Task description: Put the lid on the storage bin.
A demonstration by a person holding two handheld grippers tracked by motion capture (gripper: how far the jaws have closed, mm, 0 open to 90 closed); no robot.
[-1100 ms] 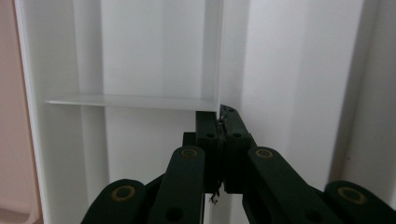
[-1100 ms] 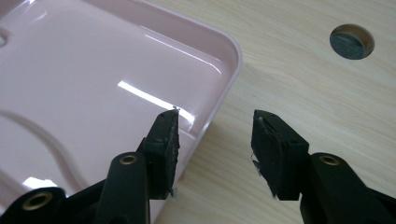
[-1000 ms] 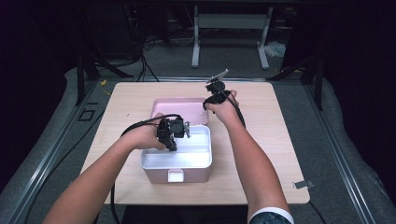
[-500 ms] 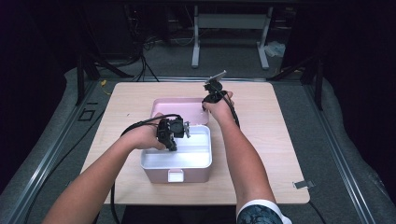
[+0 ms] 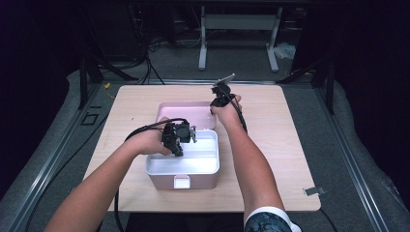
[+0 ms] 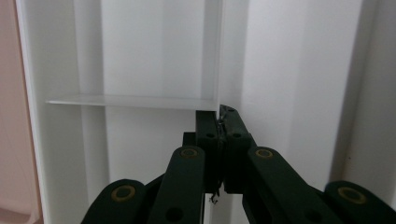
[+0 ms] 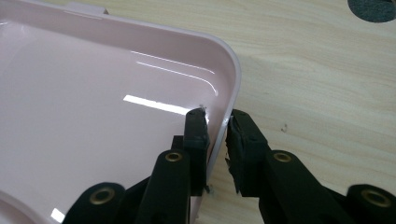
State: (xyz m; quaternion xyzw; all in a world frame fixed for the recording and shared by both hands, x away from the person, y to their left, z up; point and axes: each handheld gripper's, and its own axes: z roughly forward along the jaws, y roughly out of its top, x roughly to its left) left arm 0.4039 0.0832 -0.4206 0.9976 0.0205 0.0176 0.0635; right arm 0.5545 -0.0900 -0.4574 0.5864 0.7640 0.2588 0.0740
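The left gripper (image 6: 219, 140) is clenched on the thin white plastic divider (image 6: 133, 101) inside the white tray (image 5: 205, 164) of the pink box (image 5: 181, 180). The right gripper (image 7: 217, 135), whose jaws have just been closing, straddles the rim of the glossy pink plastic lid (image 7: 93, 116), one jaw inside and one outside on the pale wooden table (image 7: 322, 74), gripping the rim.

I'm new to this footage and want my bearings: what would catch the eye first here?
At the middle of the pale wooden table stands an open pink plastic box with a white divided tray, its glossy pink lid lying open behind it. The left gripper is shut on a thin white divider wall inside the tray. The right gripper has just been closing on the lid's rounded rim at its far right corner.
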